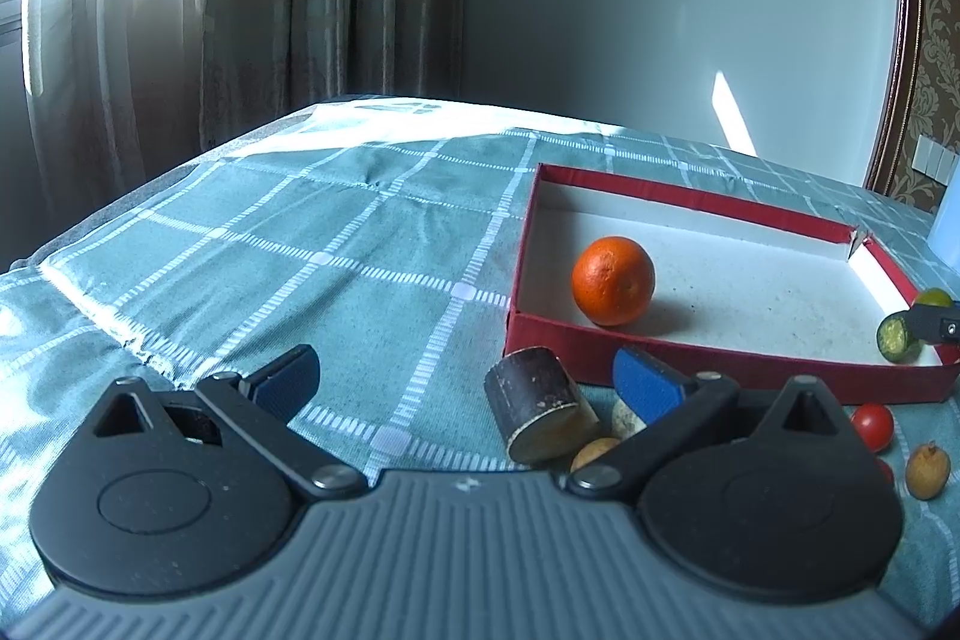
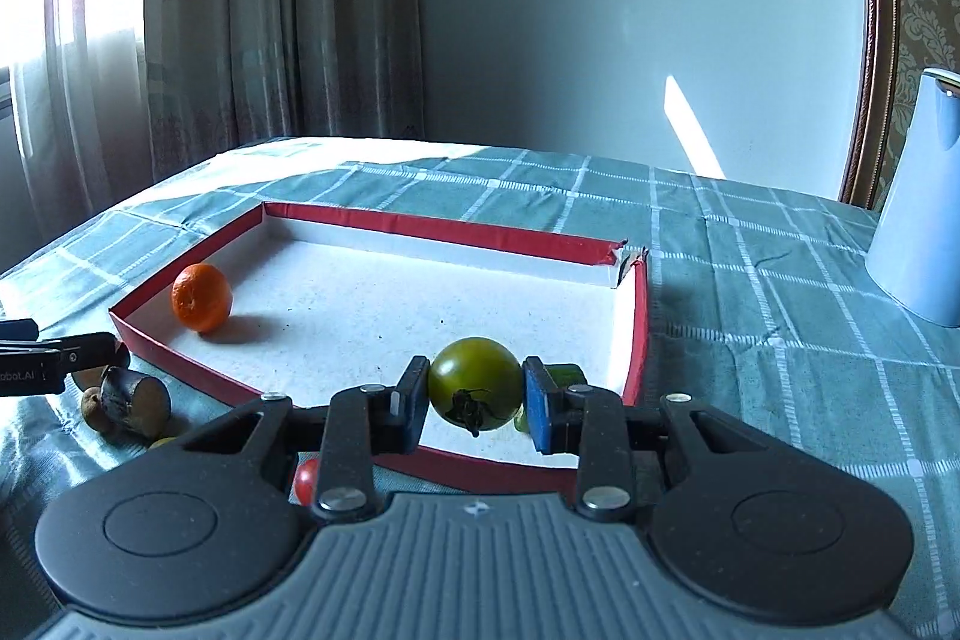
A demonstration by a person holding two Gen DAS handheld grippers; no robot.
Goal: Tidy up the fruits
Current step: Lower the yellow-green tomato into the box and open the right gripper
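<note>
the right gripper (image 2: 475, 403) is pinching a green tomato (image 2: 477, 381) between its two pads, one on each side. it is holding the tomato over the near right corner of the red box (image 2: 432, 224), just above the white floor inside. a small green thing (image 2: 567, 373) is peeking out behind the right pad, maybe another fruit, but most of it is hidden.

an orange (image 1: 612, 280) is sitting inside the box, near its left wall.

the left gripper (image 1: 465, 376) is hanging over the checked cloth (image 1: 336, 244) with its pads spread wide apart and nothing between them. in front of it, just outside the box, a dark round block (image 1: 537, 409) is lying on its side. two small tan fruits (image 1: 594, 454) are sitting beside the block. a red cherry tomato (image 1: 873, 424) and one more tan fruit (image 1: 927, 471) are lying to the right, near the box's front wall.

a pale blue jug (image 2: 921, 196) is standing on the cloth, well apart from the box.
</note>
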